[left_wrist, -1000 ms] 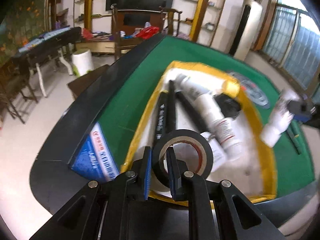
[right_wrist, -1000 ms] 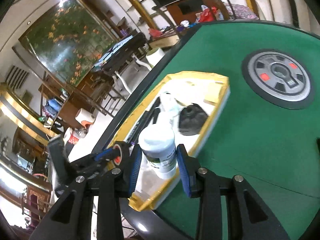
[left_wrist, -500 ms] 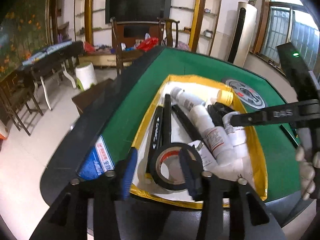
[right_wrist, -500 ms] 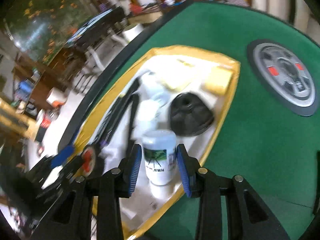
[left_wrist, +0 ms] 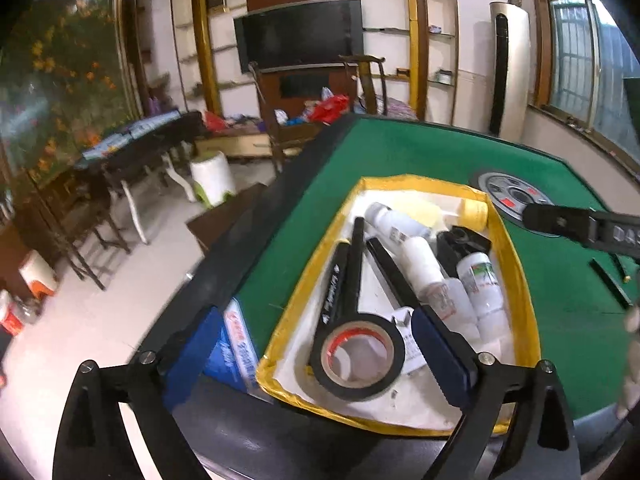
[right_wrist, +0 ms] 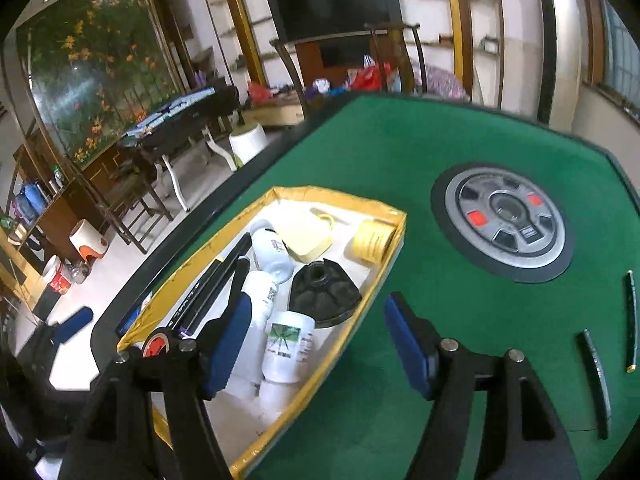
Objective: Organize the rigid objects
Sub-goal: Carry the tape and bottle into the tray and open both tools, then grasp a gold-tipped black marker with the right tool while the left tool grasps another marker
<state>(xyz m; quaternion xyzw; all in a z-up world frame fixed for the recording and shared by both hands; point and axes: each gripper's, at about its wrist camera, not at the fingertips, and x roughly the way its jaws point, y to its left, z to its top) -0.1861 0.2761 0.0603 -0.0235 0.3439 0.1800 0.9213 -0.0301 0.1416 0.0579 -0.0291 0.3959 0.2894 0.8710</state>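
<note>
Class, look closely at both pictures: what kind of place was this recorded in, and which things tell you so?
Probably a home living room: a wall-mounted black television, a green felt mahjong-style game table with a round grey centre panel, and dark wooden chairs beside gold-trimmed wall shelves.

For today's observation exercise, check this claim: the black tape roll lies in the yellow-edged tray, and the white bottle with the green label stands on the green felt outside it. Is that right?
Not quite. The white bottle with the green label lies inside the yellow-edged tray, not on the felt, as the right wrist view shows. The black tape roll is indeed in the tray.
</note>
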